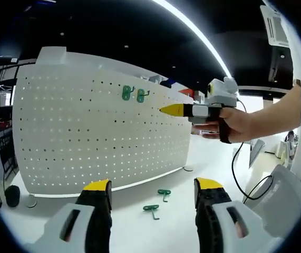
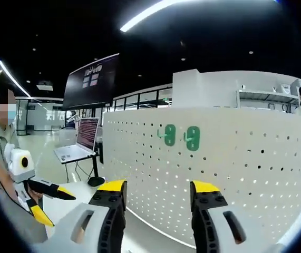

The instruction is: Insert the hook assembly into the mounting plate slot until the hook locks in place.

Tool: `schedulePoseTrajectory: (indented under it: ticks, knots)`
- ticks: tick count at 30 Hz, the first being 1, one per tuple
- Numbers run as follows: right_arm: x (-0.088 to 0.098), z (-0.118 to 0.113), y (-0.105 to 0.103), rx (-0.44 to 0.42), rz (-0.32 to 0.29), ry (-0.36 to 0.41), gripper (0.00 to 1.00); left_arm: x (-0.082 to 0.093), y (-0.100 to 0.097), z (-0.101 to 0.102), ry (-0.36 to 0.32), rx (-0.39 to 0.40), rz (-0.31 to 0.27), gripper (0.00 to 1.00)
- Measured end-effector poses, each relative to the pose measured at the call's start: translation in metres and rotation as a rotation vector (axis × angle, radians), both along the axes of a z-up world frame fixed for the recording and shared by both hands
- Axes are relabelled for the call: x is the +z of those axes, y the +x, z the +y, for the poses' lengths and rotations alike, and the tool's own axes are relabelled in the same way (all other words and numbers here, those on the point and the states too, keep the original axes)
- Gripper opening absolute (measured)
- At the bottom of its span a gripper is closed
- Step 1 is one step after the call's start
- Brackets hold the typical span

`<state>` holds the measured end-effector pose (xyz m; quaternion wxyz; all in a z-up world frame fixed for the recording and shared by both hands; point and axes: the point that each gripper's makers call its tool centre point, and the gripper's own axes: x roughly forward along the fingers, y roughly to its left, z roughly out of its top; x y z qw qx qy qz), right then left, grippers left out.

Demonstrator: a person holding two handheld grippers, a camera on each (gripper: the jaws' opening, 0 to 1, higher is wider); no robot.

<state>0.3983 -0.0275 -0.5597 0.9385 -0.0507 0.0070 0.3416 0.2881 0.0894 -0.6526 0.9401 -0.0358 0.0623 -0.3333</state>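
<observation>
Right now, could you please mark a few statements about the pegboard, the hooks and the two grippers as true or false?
1. Two green hooks hang side by side on the white pegboard. True.
2. Two more green hooks lie loose on the white table in front of the pegboard. True.
3. The left gripper is shut on a green hook. False: its jaws stand apart with nothing between them.
4. The right gripper, seen in the left gripper view, is held up near the pegboard's upper part. True.
5. The right gripper's jaws clamp a hook in the right gripper view. False: they stand open and empty.
6. The pegboard lies flat on the table. False: it stands upright.
</observation>
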Motion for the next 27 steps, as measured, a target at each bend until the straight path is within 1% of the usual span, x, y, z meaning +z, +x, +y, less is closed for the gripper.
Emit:
schedulePoseTrajectory:
  ticks: [8,14,20,22,27]
  knots:
    - [-0.007,0.0,-0.013,0.027,0.008,-0.022,0.5,0.001,0.001,0.002,-0.006,0.006,-0.001,0.66]
    - [-0.017,-0.007,-0.024,0.029,0.027,-0.023,0.51,0.001,0.002,0.003,-0.005,0.011,-0.002,0.66]
    - [-0.028,-0.009,-0.036,0.036,0.04,-0.047,0.52,0.001,0.001,0.002,-0.004,0.008,-0.002,0.67]
    - [-0.031,-0.009,-0.04,0.041,0.048,-0.04,0.53,0.001,0.001,0.002,-0.004,0.006,-0.004,0.66]
    - [-0.038,-0.01,-0.047,0.048,0.057,-0.051,0.54,0.001,0.001,0.002,-0.005,0.006,-0.003,0.67]
